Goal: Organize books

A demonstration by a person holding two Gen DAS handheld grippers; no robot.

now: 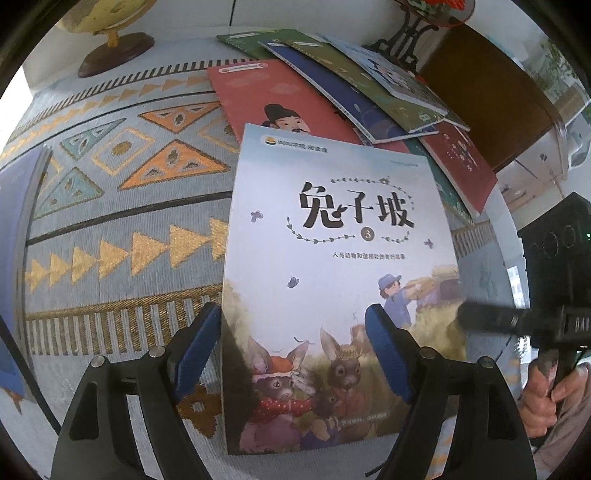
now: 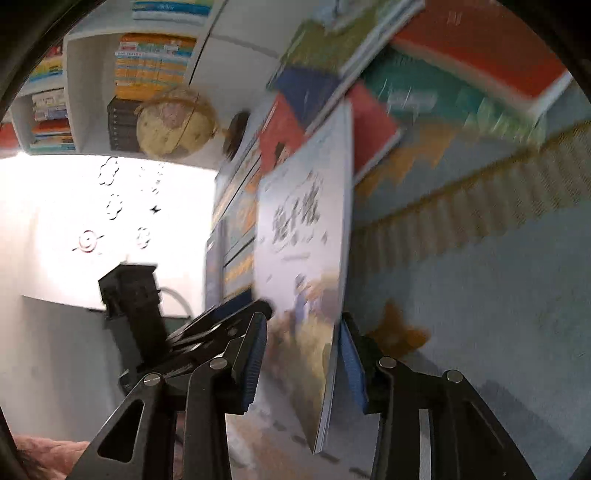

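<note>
1. Book (image 1: pixel 332 277): thin paperback, pale blue-grey cover, big black title chars w/ a "3" in a round badge below. Lower half shows rabbits in hats and scarves, plus a figure in blue hauling straw. Butterflies dotted over the sky.
2. Where: it's over the patterned rug (image 1: pixel 129 221), cover facing the left cam, tilted up off the rug in the right cam's view. It's near the fanned pile of books (image 1: pixel 332 74) and overlaps the red one.
3. Left gripper (image 1: pixel 295 350): released. One blue pad sits just beside the book's left edge and the other lies over the cover; neither clamps it.
4. Right gripper (image 2: pixel 303 365): jaws straddle the book's right edge, one pad against the back. We can't tell if the other presses the cover; pic is blurred. A hand (image 1: pixel 546 398) grips its handle at far right.
5. Edges: bottom corner hangs free btwn the right jaws; spine side is unobstructed.
6. Room: wide bare rug to the left, up to a globe (image 1: pixel 110 33) by the wall. The right side is tight, w/ the pile and the right tool. Filled shelves (image 2: pixel 147 74) stand behind the globe.
</note>
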